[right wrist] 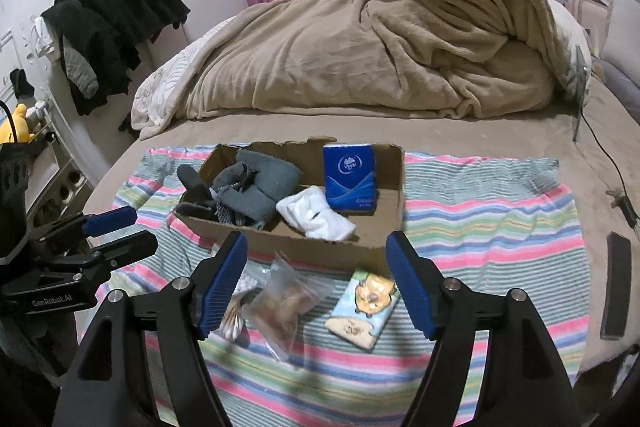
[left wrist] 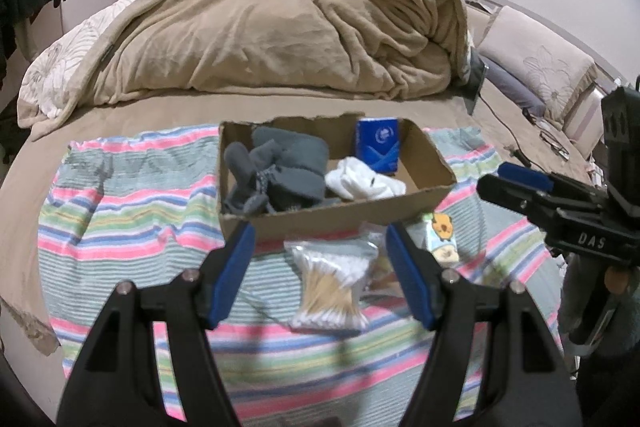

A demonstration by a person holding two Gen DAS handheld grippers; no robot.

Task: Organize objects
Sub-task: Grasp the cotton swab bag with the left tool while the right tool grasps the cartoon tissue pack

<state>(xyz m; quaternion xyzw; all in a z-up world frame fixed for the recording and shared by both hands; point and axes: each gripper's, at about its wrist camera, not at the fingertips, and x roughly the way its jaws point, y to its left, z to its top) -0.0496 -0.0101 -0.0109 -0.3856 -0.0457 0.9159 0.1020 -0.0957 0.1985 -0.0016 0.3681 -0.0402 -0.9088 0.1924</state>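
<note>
Cardboard box [left wrist: 320, 223] half-filled on striped towel [left wrist: 132, 227], long axis running left to right.
Left gripper [left wrist: 320, 279] and right gripper [right wrist: 316, 283] hover released, empty, above cotton swab bag [left wrist: 330, 291] lying lengthwise toward box.

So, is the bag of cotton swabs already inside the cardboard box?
No, the bag of cotton swabs lies on the striped cloth in front of the cardboard box.

Cotton swab bag [right wrist: 236, 311] half hidden behind gripper finger; clear bag [right wrist: 286, 301] contents blurred, unidentifiable.
</note>
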